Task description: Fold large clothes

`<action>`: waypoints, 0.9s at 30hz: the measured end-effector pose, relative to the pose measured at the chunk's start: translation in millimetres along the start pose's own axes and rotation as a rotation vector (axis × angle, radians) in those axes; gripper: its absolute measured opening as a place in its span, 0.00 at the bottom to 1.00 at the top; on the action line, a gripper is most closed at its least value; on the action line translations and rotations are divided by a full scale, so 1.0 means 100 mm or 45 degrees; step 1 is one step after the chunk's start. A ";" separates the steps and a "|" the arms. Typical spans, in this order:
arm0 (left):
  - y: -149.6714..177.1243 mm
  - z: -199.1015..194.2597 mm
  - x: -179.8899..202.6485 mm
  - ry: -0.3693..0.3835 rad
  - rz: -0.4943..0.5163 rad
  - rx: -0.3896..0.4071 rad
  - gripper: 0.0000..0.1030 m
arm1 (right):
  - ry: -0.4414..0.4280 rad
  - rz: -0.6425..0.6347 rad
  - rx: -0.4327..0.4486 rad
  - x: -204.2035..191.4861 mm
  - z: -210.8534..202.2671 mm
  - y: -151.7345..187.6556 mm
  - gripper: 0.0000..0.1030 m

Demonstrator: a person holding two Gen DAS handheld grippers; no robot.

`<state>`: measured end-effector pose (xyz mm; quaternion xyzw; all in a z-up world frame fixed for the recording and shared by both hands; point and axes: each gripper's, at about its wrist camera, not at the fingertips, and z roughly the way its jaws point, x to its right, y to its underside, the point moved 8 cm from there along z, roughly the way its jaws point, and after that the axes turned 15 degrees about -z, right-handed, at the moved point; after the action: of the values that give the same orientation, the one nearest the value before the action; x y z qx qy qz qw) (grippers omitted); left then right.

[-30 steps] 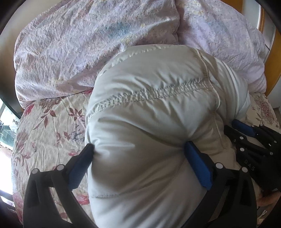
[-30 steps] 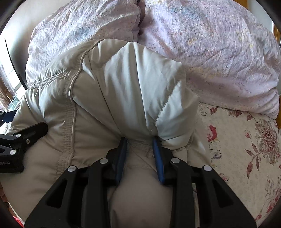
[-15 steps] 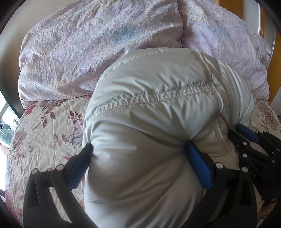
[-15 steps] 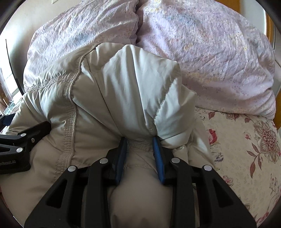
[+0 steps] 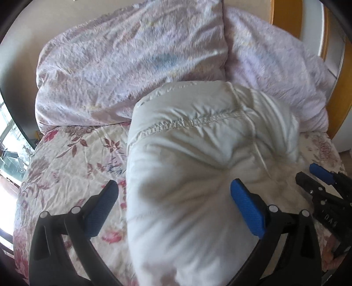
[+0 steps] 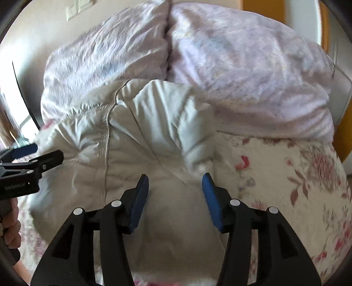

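Roughly, by label:

Garment: pale puffy jacket (image 5: 198,154) lies bundled on the floral bedsheet (image 5: 72,167); it sits straight ahead of both grippers, its far end up against the lilac duvet (image 5: 132,72) beyond.

Left gripper (image 5: 173,198): jaws spread wide; the jacket's near bulk lies betw. them; left pad stands off the cloth over the sheet, right pad is at the fabric's edge, can't tell if it touches; no pinch.

Right gripper (image 6: 175,189): jaws opening; jacket fabric betw. the pads but they look clear of it, so nothing gripped.

Progress: my read, the jacket is already doubled into a compact bundle w/ a stitched seam across the top; both grippers seem to be letting go, so this fold looks set down; left to do, prob. flatten, square the edges or one more fold; whether sleeves are tucked in can't be told.

Left view only: full seam across the bundle; left edge of jacket against bare sheet; right gripper seen off to the right, beside the jacket.

Right view only: folded flap on the jacket's right half; open sheet to the right of the pads; left gripper (image 6: 47,151) and a hand (image 6: 10,228) holding it, off to the left; wall plate (image 6: 80,7) far above.
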<state>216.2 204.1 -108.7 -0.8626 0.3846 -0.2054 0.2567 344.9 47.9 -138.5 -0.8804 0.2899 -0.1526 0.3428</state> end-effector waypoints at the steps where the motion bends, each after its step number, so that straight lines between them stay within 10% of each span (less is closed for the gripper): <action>1: 0.02 -0.04 0.01 0.008 -0.005 -0.006 0.98 | -0.010 0.020 0.000 0.02 -0.04 0.05 0.51; 17: 0.25 0.09 0.13 -0.043 0.055 -0.093 0.98 | -0.014 0.032 -0.141 -0.01 0.21 0.37 0.53; 27: 0.21 -0.16 0.01 -0.042 0.005 -0.065 0.98 | 0.047 0.058 -0.158 0.04 -0.14 0.24 0.80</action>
<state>196.2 186.3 -108.8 -0.8714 0.3869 -0.1807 0.2414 332.1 23.8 -145.3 -0.8902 0.3251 -0.1429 0.2854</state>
